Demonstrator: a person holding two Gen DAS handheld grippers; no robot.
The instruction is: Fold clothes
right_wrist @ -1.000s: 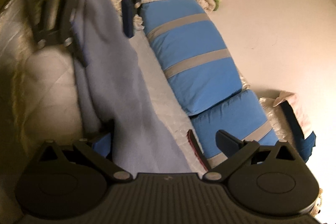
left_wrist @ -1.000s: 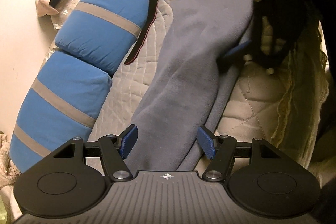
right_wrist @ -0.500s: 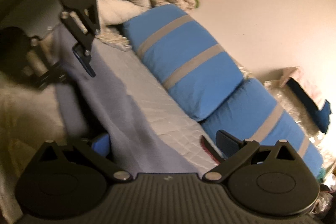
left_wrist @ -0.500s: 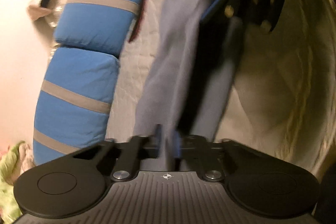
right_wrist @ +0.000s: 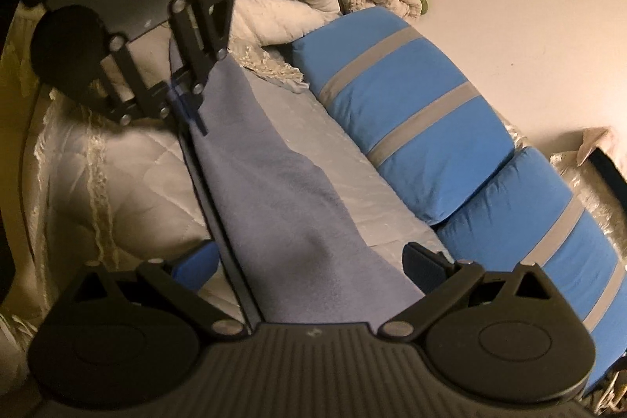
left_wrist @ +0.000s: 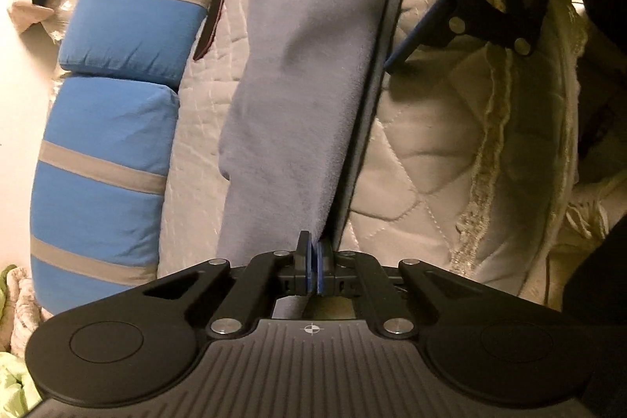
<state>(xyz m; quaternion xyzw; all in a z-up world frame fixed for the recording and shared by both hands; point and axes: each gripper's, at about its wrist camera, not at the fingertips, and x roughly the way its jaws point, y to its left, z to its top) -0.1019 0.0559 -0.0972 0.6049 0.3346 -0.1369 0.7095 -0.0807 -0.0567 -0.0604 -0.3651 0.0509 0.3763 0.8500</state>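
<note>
— Across the bed (left_wrist: pixel 411 159), on the quilted cover, that grey-blue fleece garment (left_wrist: pixel 298 96) is pulled into one long strip, with the two blue striped pillows (left_wrist: pixel 117 112) along its left side in the left camera's view.

— And who has hold of it?

— The left gripper (left_wrist: pixel 313 271) for certain: its jaws are pressed together on the near edge of the fleece, and the cloth runs straight out from between the pads. You can see the same pinch from the right camera, at the far end of the strip (right_wrist: pixel 188 104).

— The right gripper (right_wrist: pixel 313 265)?

— Its jaws stand spread wide. The fleece passes between the two fingers but neither pad touches it, as far as I can tell.

— So which step would you call this?

— A hold at one end while the other end waits to be taken. The cloth looks doubled along its right edge, a darker layer showing under the lighter one, so I'd guess a lengthwise fold lies in it. How many folds it has had, I can't say.

— Next?

— I'd want the right jaws brought together on their end, at the same edge the left one holds, so the strip stays taut and even. Fleece is soft and slides; a one-sided grip could let the layers slip apart.
</note>
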